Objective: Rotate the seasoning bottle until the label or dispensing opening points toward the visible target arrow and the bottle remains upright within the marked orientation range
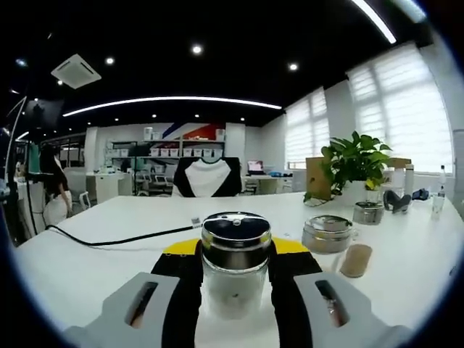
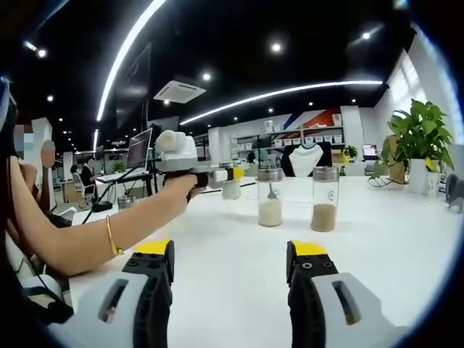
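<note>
White table (image 1: 87, 268): bottle (image 1: 235, 264), 2 tins (image 1: 328, 233), cable (image 1: 109, 239).

potted plant (image 1: 357, 161), 2 jars (image 2: 297, 197)

left gripper (image 1: 235, 290) jaws clamped, right gripper (image 2: 230, 290) jaws apart, forearm (image 2: 87, 235) extended

The left gripper view is sitting low and very near the seasoning bottle (image 1: 235, 262), looking level along its jaws across the white table (image 1: 109, 264) toward the far shelves (image 1: 170, 151). The right gripper view is looking from farther back along the same table (image 2: 391, 246), catching the left gripper (image 2: 226, 175), bottle (image 2: 231, 188) and potted plant (image 2: 419, 134); the plant (image 1: 355, 161) is appearing in both.
</note>
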`<action>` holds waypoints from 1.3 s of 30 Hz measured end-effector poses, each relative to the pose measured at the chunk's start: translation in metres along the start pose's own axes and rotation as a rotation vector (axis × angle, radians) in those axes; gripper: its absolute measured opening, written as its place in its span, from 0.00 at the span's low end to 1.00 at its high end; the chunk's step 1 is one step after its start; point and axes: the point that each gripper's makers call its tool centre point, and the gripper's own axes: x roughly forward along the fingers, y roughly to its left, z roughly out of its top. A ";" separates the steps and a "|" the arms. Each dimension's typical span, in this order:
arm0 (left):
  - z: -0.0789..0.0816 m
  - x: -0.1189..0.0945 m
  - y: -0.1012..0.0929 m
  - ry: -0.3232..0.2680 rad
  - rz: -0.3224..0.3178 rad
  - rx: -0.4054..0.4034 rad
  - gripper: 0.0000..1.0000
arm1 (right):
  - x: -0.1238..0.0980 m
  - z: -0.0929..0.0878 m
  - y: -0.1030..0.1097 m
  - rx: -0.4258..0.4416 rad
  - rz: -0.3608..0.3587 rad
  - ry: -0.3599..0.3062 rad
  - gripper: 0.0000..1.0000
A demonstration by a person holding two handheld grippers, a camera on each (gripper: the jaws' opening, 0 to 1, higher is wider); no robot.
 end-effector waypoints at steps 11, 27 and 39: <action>0.010 -0.018 -0.003 -0.023 0.002 -0.003 0.36 | -0.002 0.001 0.006 -0.007 0.011 0.002 0.62; 0.011 -0.069 -0.032 -0.004 -0.081 0.016 0.36 | 0.000 0.004 0.025 -0.018 0.052 -0.008 0.61; 0.007 -0.099 -0.045 0.010 -0.153 0.022 0.36 | 0.001 0.004 0.035 -0.018 0.078 -0.008 0.59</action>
